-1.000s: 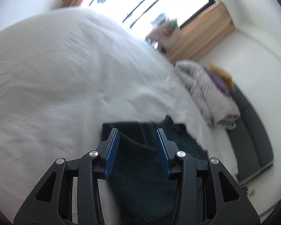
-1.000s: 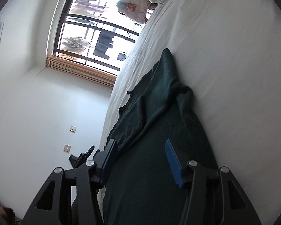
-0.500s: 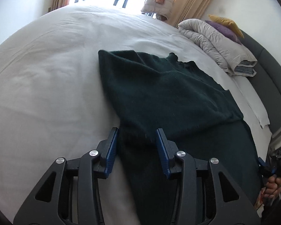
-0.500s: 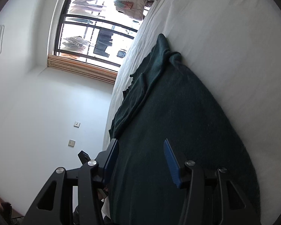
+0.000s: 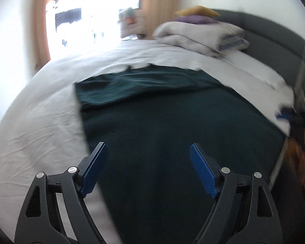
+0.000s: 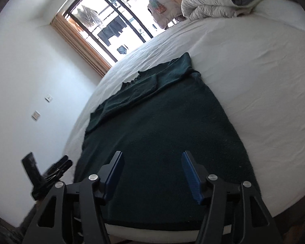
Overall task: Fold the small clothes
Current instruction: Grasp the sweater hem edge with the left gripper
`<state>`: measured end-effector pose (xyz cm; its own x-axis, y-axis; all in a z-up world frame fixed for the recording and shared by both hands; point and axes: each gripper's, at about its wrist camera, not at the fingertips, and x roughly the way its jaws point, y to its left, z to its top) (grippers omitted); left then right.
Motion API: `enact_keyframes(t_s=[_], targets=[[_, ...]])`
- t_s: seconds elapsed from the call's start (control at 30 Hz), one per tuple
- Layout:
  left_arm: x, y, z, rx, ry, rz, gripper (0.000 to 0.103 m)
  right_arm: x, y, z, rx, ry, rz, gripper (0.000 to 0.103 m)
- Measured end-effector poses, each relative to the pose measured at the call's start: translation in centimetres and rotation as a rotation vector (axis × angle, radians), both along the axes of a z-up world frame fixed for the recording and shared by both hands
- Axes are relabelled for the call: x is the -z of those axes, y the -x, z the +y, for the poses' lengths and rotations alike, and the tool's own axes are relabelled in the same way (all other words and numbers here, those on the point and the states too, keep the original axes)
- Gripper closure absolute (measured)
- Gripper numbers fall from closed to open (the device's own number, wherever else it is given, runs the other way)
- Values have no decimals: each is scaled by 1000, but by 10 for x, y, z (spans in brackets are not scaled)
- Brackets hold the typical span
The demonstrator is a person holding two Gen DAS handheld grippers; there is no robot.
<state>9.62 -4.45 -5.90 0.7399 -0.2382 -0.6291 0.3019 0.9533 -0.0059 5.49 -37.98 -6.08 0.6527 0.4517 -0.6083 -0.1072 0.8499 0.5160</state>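
Observation:
A dark green knit garment lies spread flat on the white bed sheet, with a folded band across its far end. My left gripper is open and empty, hovering over the garment's near left part. In the right wrist view the same garment stretches away from me. My right gripper is open and empty above its near edge. The left gripper shows at the lower left of that view, and the right gripper at the right edge of the left wrist view.
A folded grey duvet with purple and yellow pillows lies at the head of the bed by the dark headboard. A bright window with wooden frame faces the bed. The bed's near edge is just below my right gripper.
Both grippers have opened wider and let go of the garment, which now lies flat. The left view has swung right toward the headboard; the right view has rotated upright.

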Motion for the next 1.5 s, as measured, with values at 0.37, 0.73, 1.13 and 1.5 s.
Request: enact_keyframes(t_s=[0.37,0.73,1.13,1.5], targets=[[42,119,-95,174,-530,-162,10,2,32,33,-37,134,7,36],[112,174,-111,293,-974,-430,7,-8,55,49,-58,265,-10,36],[134,175,-75,289,-1008,-382,11,-11,63,50,-44,338,-12,36],[113,139,-54,140,-953,-250,89,-14,91,58,-161,733,-99,39]])
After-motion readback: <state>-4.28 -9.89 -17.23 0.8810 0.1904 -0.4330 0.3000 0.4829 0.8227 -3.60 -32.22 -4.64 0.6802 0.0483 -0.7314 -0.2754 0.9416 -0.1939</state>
